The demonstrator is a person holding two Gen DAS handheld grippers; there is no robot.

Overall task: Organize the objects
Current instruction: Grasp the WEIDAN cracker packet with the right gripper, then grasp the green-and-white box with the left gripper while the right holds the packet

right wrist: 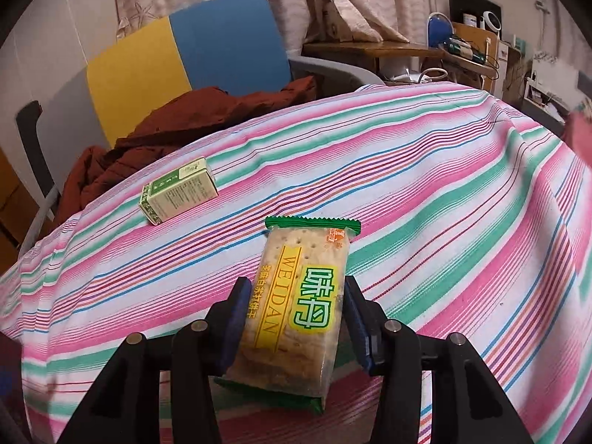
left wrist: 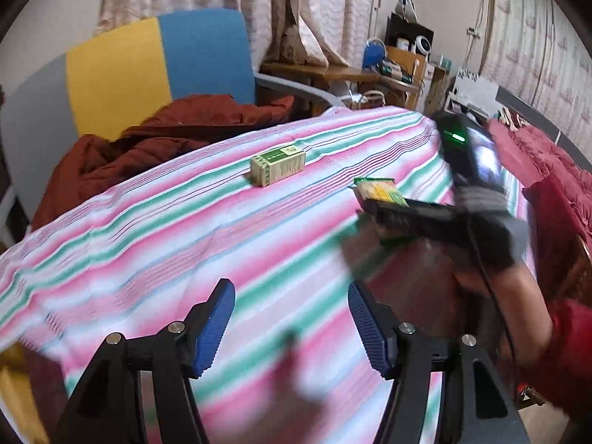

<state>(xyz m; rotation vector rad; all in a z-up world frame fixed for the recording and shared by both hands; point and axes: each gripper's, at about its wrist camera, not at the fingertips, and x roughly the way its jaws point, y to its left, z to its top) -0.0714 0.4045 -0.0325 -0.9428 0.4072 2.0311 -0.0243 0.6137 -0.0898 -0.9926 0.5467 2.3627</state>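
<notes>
We have the cracker packet (right wrist: 301, 307) between the pads of the right gripper (right wrist: 296, 318), and the two blue pads (right wrist: 235, 327) press its long sides, so we judge the step in hand to be carrying this packet to wherever it belongs. To do that well we keep the squeeze gentle, since the crackers inside would likely crack under a hard pinch and the plastic wrapper looks slippery; we hold it near its middle, as now, so neither end droops. The packet points away from the gripper, its green serrated far end sticking out past the fingertips over the striped cloth (right wrist: 444, 192), its near end reaching back toward the gripper's body. Whether its underside touches the cloth we cannot tell. The small green box (right wrist: 179, 190) lies flat on the cloth, well apart from the packet, up and to the left in the right wrist view, near the cloth's far edge by the rust-red jacket (right wrist: 177, 125) on the chair (right wrist: 185, 48). If we mean to group the two, we should set the packet down beside the box without nudging it. The left gripper (left wrist: 292, 327) stands wide with nothing between its pads, above bare cloth, with the box (left wrist: 278, 167) farther ahead of it and the gloved right hand (left wrist: 484, 218) off to its right.
</notes>
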